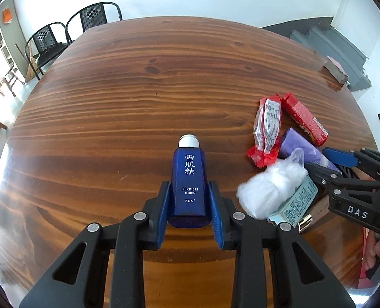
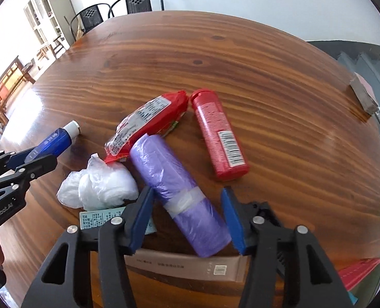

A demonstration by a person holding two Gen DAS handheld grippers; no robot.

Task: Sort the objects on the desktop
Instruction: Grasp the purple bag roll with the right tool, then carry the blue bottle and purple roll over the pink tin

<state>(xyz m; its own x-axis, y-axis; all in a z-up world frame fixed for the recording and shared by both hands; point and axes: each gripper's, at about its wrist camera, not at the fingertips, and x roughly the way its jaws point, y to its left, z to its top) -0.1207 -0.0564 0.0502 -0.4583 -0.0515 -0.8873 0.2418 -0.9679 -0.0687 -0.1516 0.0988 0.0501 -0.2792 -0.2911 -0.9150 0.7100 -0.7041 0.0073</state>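
My left gripper (image 1: 189,192) is shut on a blue lotion bottle (image 1: 189,179) with a white cap, lying along the fingers just above the wooden table (image 1: 113,102). The bottle also shows in the right wrist view (image 2: 55,141). My right gripper (image 2: 187,200) is open, its fingers on either side of a purple roll of bags (image 2: 174,187) without touching it. Beside the roll lie a red snack packet (image 2: 143,123), a red tube (image 2: 219,136), a white plastic wad (image 2: 100,184) and a pale green box (image 2: 95,219).
A beige flat pack (image 2: 190,267) lies under the roll at the table's near edge. A small block (image 2: 364,95) sits at the far right edge. Two black chairs (image 1: 69,33) stand beyond the far side. Red items (image 2: 362,274) sit at lower right.
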